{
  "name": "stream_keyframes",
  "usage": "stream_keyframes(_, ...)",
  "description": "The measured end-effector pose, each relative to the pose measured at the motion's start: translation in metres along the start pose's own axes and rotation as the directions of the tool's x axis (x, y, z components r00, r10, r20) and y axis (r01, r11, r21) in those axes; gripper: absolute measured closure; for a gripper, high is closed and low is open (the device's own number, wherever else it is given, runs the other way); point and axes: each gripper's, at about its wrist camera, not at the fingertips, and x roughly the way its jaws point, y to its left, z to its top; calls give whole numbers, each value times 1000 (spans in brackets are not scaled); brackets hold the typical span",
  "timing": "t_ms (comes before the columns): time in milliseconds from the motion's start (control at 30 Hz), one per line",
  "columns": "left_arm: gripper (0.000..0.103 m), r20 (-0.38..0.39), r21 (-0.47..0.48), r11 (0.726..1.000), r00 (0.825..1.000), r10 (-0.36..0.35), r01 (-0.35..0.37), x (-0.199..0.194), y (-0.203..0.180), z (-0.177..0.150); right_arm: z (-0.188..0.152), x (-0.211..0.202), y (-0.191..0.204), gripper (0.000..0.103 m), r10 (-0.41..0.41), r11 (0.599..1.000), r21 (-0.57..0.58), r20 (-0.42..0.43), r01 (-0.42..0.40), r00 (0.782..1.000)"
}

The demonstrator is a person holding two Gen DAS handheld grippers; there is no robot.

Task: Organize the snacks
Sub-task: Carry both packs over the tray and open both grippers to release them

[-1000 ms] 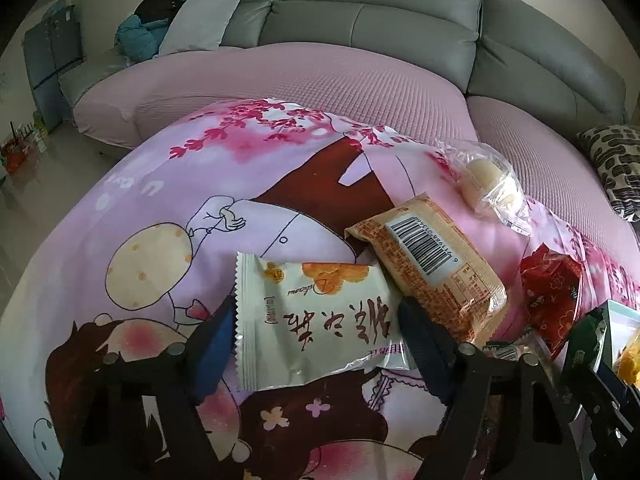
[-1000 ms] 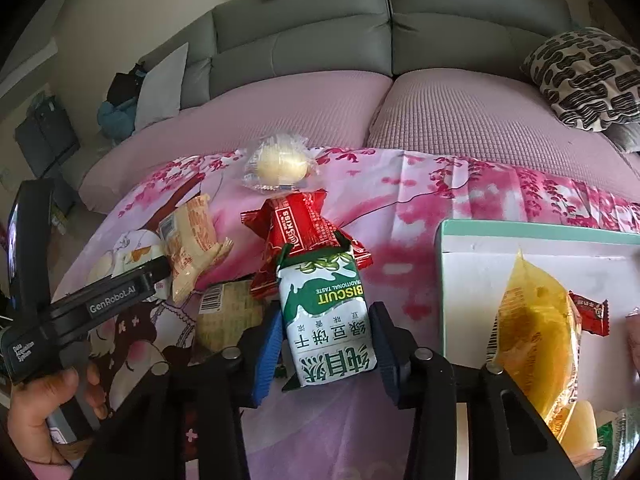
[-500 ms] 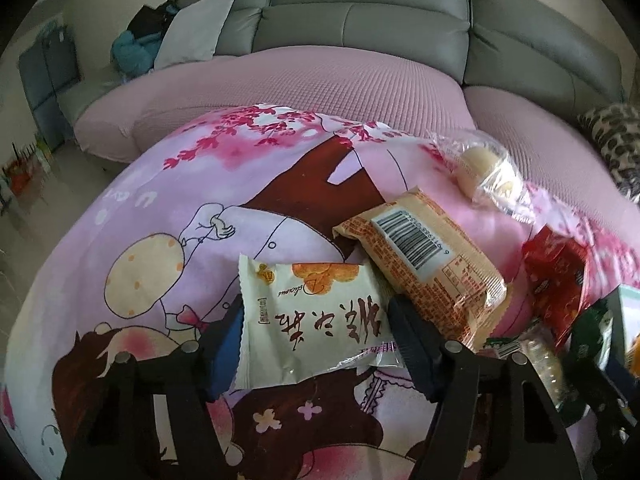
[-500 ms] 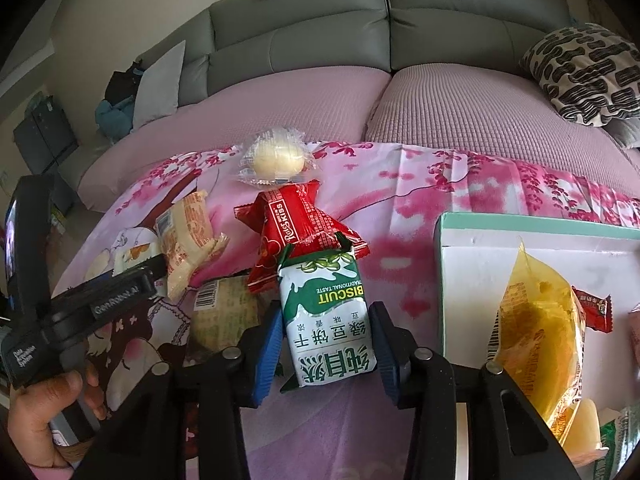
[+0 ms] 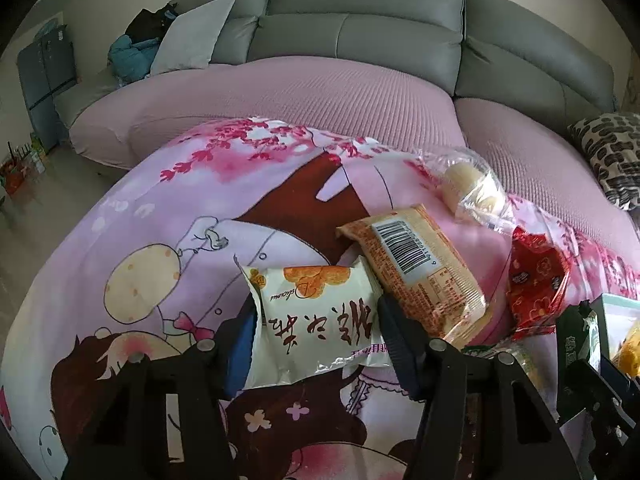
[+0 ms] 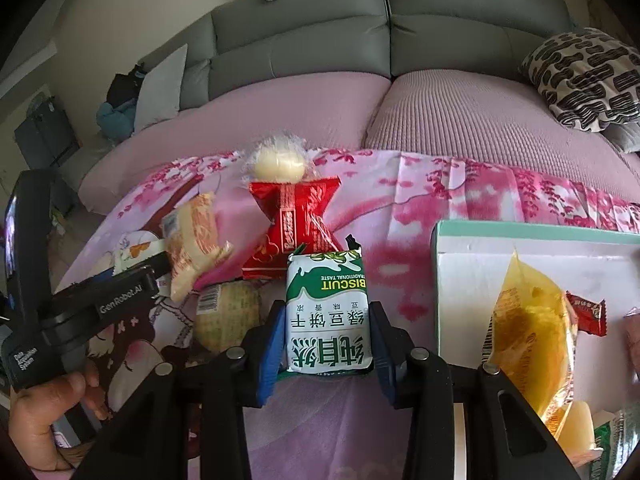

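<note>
Orange packet [image 5: 412, 268] against cream packet [image 5: 316, 320]

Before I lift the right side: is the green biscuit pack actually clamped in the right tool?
Clamped. In the right wrist view the green biscuit pack sits between the right tool's blue pads, which press its two long sides.

Pink printed cloth [image 5: 168, 216] is soft matt fabric with a cartoon pattern. Cream snack packet [image 5: 316, 316] and green-white biscuit packet [image 6: 328, 316] are smooth glossy plastic film. Far right, the clear wrapper [image 5: 472, 188] is thin, crinkled and shiny. Red packet [image 6: 294, 224] has a foil-like gloss. Orange barcode packet [image 5: 416, 268] is duller film. Yellow bag [image 6: 528, 336] is translucent glossy plastic. Gripper fingers [image 5: 394, 340] are matt black plastic with blue ribbed pads. Sofa back [image 5: 360, 36] is smooth grey upholstery; the seat cover [image 6: 460, 120] is ribbed pink knit.
</note>
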Motion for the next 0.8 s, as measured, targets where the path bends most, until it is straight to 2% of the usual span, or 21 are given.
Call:
stream_keyframes(467,44,134,-35,999,990,-33,38,-49,9,13,9,-31,-4,61,9,1000,20,82,-11,997)
stream_keyframes(800,44,188,11,993,976,-114,114,-74,-11,19,12,-46,-23,61,-14,998,68,118,6,993)
